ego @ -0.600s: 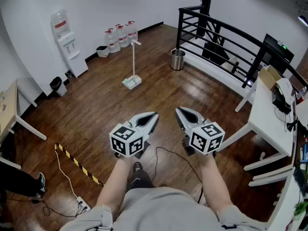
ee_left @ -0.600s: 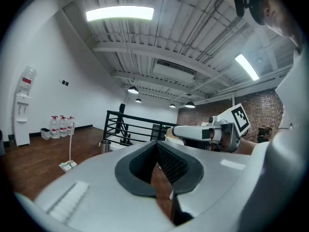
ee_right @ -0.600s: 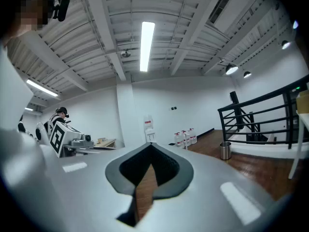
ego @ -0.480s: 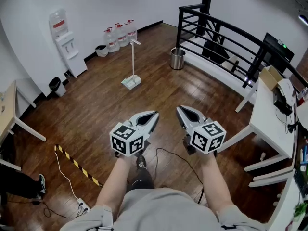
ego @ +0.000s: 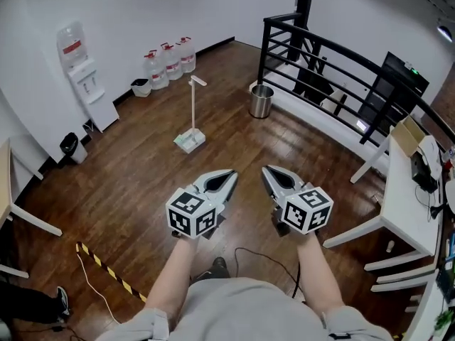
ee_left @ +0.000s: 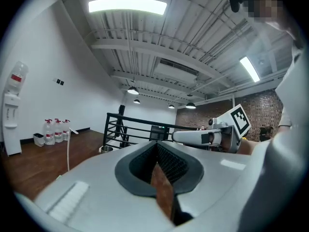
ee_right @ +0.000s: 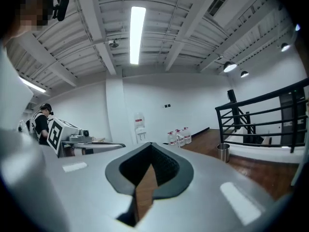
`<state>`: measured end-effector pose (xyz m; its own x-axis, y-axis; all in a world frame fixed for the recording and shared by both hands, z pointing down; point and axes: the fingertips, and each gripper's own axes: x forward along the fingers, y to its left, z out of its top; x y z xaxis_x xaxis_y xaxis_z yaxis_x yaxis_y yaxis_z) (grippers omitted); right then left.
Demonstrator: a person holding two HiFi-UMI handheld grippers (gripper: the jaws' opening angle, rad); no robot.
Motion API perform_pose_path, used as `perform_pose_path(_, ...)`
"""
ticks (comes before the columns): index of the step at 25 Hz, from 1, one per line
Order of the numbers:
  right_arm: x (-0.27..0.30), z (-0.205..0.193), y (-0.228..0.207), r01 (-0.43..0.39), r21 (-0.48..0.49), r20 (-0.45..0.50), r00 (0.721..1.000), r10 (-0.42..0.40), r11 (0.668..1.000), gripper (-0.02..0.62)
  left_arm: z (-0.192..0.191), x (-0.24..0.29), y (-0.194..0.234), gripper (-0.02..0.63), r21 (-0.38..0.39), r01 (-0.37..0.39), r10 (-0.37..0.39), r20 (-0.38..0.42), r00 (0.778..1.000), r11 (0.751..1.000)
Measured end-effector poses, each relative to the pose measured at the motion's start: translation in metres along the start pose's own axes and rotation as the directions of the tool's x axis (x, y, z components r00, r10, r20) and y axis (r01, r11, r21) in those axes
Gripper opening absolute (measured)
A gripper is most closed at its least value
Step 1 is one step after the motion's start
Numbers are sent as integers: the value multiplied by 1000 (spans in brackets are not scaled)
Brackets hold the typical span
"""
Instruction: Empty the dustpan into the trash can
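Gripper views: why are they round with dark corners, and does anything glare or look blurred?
Left gripper view: a wide-angle lens gives the round frame, dark corners and bowed beams; the ceiling light glares white; the shut left tongs are soft, being so near. Right gripper view: same rounding, a bright strip light, right tongs shut, soft too. Head view: sharp, but the railing curves.

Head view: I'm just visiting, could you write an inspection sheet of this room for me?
Surface: brown wood floor, striped tape stuck on it.
Job's things: long-handled dustpan stands upright, untouched; steel trash can apart from it, by the railing.
Clutter: water bottles, water dispenser, small black bin along the wall.
Grippers: left gripper and right gripper both shut, empty.
Cables: black cable on the floor.
Surroundings: black railing, white tables.
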<state>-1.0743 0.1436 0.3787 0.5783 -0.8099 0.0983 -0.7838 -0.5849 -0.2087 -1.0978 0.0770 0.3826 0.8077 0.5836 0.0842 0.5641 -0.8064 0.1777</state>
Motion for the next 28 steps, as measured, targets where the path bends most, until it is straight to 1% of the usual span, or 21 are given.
perform_pose_path(4,50,19,-23,30,1,3,1000,-30,1000,-1,13,25,46,6,-8,26,-27,-19,999,1000)
perform_pose_path(7,84,32,-49,52,-3,1,999,-52,999,-2,24,51,88,6,-21,27,-27,-22,999,999)
perform_pose_path(9,106,40,-74,60,6,0,998,-60,998,0,31,74,115,6,-26,19,-19,-24,1000,1000)
perform_pose_path(12,143,52,-125,55,24,-6,998,-55,998,-1,40,123,155,6,-34,-3,2,-33,999,999)
perform_pose_path(17,217,65,-206,-10,45,-7,1000,10,999,-2,45,206,225,6,-42,-78,76,-42,996,996)
perform_pose_path(21,271,93,-270,-88,53,-11,996,89,995,-1,61,277,270,6,-39,-151,149,-41,988,988)
perform_pose_path(25,318,119,-321,-162,45,-42,986,164,986,-1,85,326,311,6,-36,-246,246,-20,969,969)
perform_pose_path(28,359,128,-351,-206,51,-53,977,209,977,0,94,347,351,6,-49,-325,326,4,945,944)
